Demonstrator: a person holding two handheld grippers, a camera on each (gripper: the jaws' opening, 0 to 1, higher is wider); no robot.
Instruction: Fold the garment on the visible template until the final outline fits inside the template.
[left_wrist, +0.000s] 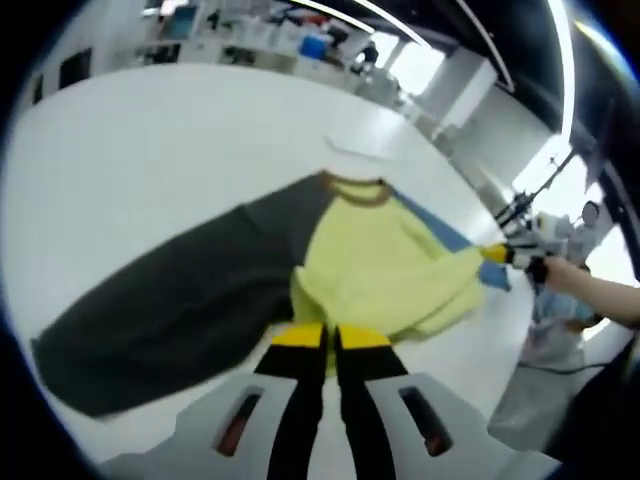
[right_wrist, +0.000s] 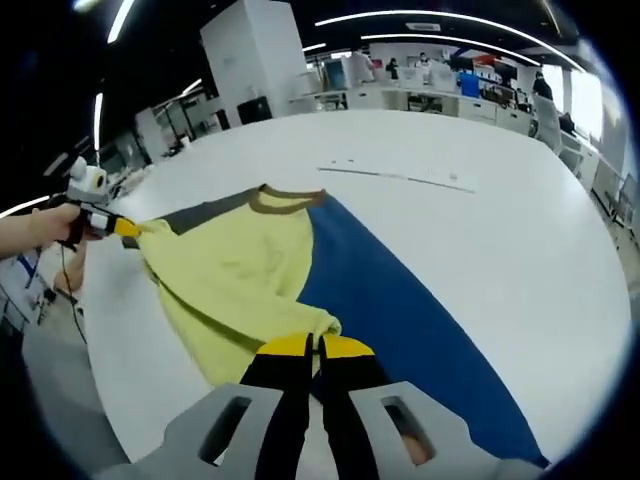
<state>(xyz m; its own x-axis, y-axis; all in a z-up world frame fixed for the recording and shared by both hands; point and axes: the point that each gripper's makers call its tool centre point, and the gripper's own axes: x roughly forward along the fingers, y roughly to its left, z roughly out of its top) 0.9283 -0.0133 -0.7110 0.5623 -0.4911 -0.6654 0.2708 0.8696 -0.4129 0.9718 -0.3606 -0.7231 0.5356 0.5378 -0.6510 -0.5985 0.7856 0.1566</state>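
Garment (left_wrist: 380, 260) stretched between my claws, left gripper (left_wrist: 330, 337) and right gripper (right_wrist: 317, 346) both clamped on yellow hem corners, long axis running forward toward collar (right_wrist: 285, 200).

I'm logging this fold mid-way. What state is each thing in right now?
garment: partly folded, yellow body lifted and bunched, grey sleeve spread flat, blue sleeve spread flat
left gripper: shut on the garment's yellow edge
right gripper: shut on the garment's yellow edge
table: white, garment lying on it
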